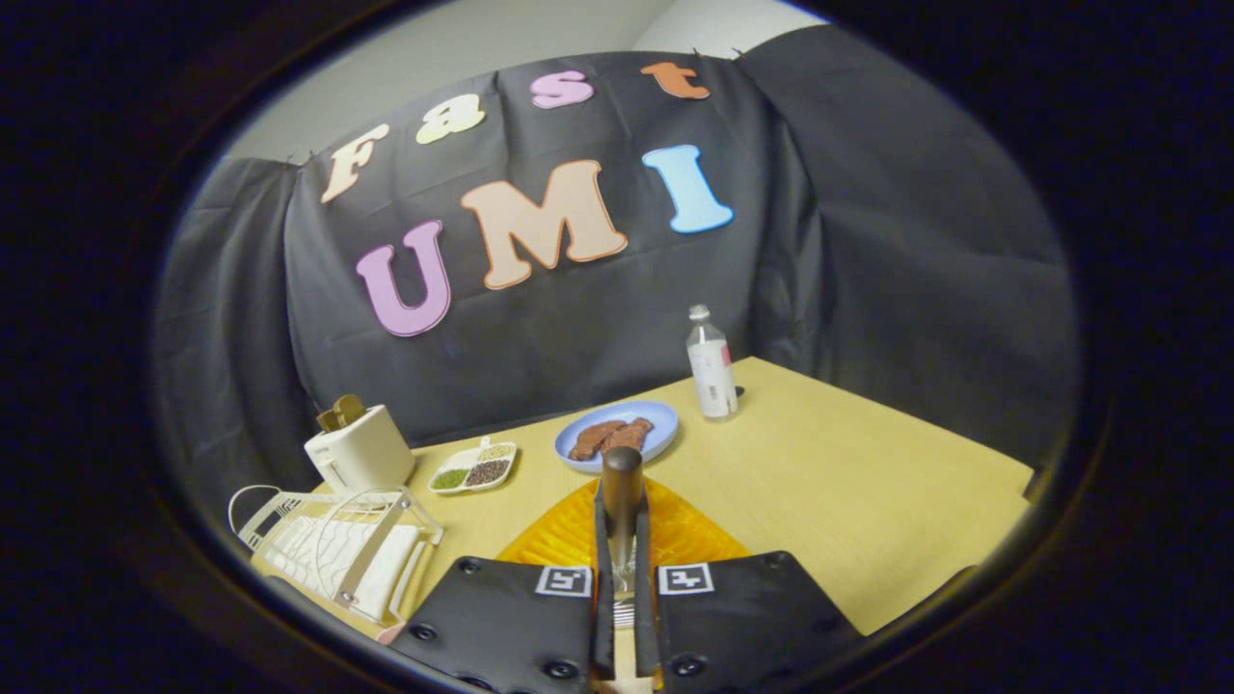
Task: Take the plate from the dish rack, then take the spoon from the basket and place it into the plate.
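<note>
Gripper [623,540] fingers were clamped on the spoon [622,501], its dark handle standing up between them; just beneath lay the orange plate [559,540] on the table [848,492], apparently already out of the white dish rack [333,545]; only lowering and releasing seemingly remained

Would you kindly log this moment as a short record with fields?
claw: shut on spoon
spoon: between the fingers, brown handle pointing forward, over the orange plate
orange plate: on the table just ahead of the fingers
dish rack: white wire, beside the fingers near the toaster
beyond: blue plate with brown food, divided dish, bottle
table: light wood
</note>
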`<state>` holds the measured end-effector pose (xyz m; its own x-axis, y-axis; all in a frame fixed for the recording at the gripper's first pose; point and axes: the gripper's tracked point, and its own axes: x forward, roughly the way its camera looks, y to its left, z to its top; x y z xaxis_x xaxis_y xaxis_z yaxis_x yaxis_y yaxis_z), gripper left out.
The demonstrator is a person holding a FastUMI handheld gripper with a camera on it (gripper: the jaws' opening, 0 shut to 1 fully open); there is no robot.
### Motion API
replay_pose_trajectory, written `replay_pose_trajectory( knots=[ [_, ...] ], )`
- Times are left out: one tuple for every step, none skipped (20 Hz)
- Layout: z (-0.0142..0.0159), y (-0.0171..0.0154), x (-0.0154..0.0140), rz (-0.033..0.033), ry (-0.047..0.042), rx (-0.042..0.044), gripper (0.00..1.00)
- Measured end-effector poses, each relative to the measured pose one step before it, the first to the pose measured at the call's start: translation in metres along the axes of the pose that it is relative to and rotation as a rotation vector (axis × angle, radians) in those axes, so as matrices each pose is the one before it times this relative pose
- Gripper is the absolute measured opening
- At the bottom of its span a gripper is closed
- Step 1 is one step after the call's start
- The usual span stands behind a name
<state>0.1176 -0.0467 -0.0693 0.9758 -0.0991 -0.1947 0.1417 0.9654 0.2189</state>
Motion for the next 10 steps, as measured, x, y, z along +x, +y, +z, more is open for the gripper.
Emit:
replay_pose_trajectory(
  knots=[
    [0.00927,0.00328,-0.00256,-0.00074,-0.01968,-0.01064,0.11],
    [0.00869,0.00286,-0.00405,-0.00001,-0.02183,-0.01383,0.11],
    [0.01039,0.00285,-0.00476,-0.00083,-0.02536,-0.01438,0.11],
    [0.01107,0.00314,-0.00543,0.00017,-0.02788,-0.01201,0.11],
    [0.01231,0.00392,-0.00612,0.0041,-0.02808,-0.00688,0.11],
    [0.01041,0.00577,-0.00764,0.01046,-0.0252,0.00011,0.11],
    [0.0092,0.0069,-0.00804,0.01677,-0.01727,0.00391,0.11],
    [0.00595,0.00705,-0.00884,0.01783,-0.01176,0.00424,0.11],
    [0.00621,0.00775,-0.00826,0.01928,-0.00981,0.00324,0.11],
    [0.00322,0.00723,-0.0081,0.02134,-0.00347,-0.00116,0.11]
  ],
)
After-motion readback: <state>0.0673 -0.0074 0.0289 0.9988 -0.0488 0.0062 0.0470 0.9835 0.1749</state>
